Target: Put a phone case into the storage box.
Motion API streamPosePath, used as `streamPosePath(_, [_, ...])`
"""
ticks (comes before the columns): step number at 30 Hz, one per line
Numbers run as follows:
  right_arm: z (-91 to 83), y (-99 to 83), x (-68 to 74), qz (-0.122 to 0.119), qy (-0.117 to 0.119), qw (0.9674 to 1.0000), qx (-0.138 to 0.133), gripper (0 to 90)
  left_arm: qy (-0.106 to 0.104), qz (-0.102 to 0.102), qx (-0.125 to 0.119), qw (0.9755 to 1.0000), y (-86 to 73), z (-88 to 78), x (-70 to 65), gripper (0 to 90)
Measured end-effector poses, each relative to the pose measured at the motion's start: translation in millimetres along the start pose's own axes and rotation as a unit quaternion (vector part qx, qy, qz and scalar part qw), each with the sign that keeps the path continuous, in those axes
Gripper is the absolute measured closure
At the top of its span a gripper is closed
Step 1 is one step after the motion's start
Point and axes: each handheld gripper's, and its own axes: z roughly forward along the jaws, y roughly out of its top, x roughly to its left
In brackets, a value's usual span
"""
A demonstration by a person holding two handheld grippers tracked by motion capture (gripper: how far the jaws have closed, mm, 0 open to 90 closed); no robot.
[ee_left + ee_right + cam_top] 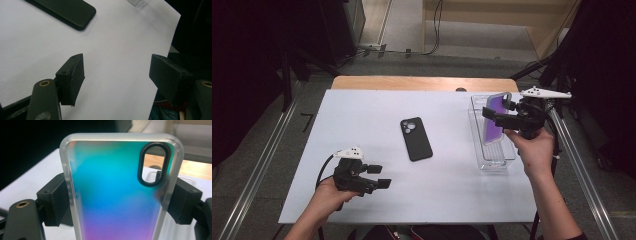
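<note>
Case: an iridescent phone case [117,195] with a clear frosted rim stands upright between the right gripper's jaws, its camera cut-out at the upper right in the right gripper view; in the high view it shows purple [495,120], held over the far end of the bin.
Right gripper: the right gripper [504,116] is clamped on the case, one jaw pressing each long edge; the right hand [534,150] holds it at the table's right side.
Bin: a clear plastic bin [492,162] lies lengthwise near the right edge of the table, under and just beside the held case.
Left gripper: the left gripper [379,176] rests low near the front left of the table in the left hand [332,192]; its jaws stand wide apart with nothing between them, only bare table [117,50] showing in the gap in the left gripper view.
Phone: a black phone [416,139] lies face down at mid-table, camera bump toward the far side, well apart from both grippers; one rounded corner [75,12] shows beyond the left jaws.
Table: white top [362,115], a wooden edge along its far side.
</note>
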Motion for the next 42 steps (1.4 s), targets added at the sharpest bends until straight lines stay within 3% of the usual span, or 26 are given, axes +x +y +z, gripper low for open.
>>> streamPosePath(10, [13.3,-7.2,-12.7,0.017,-0.06,0.9979,-0.016,15.5,0.001,-0.002,-0.001,1.0,0.0,-0.7,1.3,28.7])
streamPosePath(21, [39.2,-12.6,-24.1,0.03,-0.109,0.9929,-0.036,15.5,-0.001,-0.012,-0.008,0.9999,-0.4,-1.8,4.1,28.7])
streamPosePath(33, [57.8,-12.3,-38.6,0.039,-0.123,0.9903,-0.052,15.4,0.002,-0.016,-0.007,0.9998,-0.8,-1.4,6.2,28.7])
streamPosePath(42, [76.9,-9.4,-48.4,0.034,-0.141,0.9884,-0.044,15.4,-0.002,-0.012,-0.009,0.9999,-0.2,0.0,5.5,28.7])
